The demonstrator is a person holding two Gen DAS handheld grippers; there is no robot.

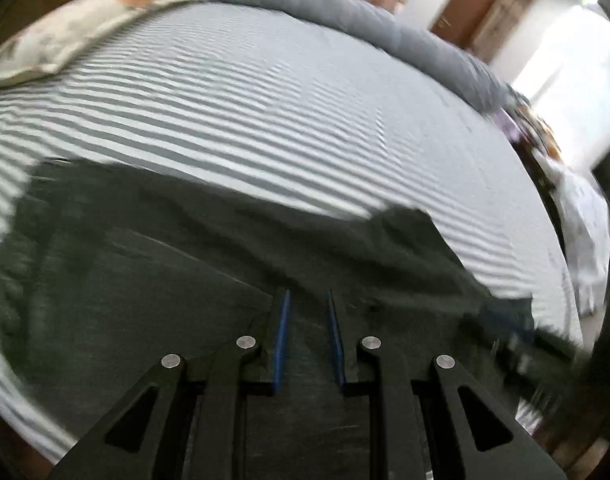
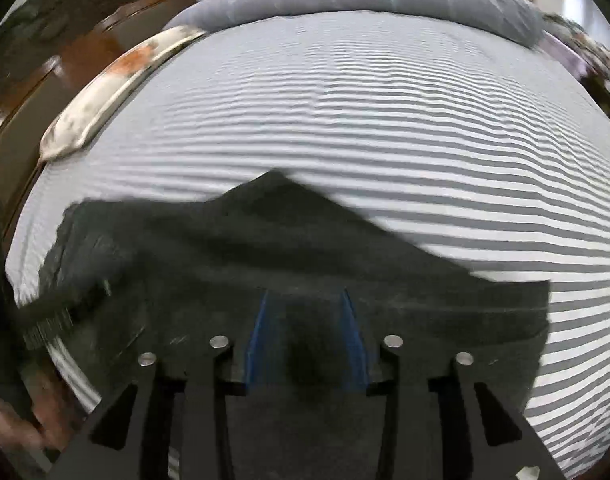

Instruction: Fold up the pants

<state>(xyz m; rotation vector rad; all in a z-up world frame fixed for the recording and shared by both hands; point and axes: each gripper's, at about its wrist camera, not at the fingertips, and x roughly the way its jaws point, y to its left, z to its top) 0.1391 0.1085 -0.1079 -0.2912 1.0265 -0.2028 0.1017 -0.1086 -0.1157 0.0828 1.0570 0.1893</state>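
Note:
Dark grey-green pants lie spread on the striped bed sheet. In the left wrist view my left gripper hovers just over the pants fabric, its blue-padded fingers a small gap apart with nothing between them. In the right wrist view the pants fill the lower half, with a pointed fold reaching toward the far side. My right gripper is open over the pants, blue fingers wide apart, with cloth beneath them.
A flowered pillow lies at the far left of the bed and shows in the right wrist view. A rolled grey blanket runs along the far edge. A wooden headboard stands left. Clutter sits beyond the bed's right edge.

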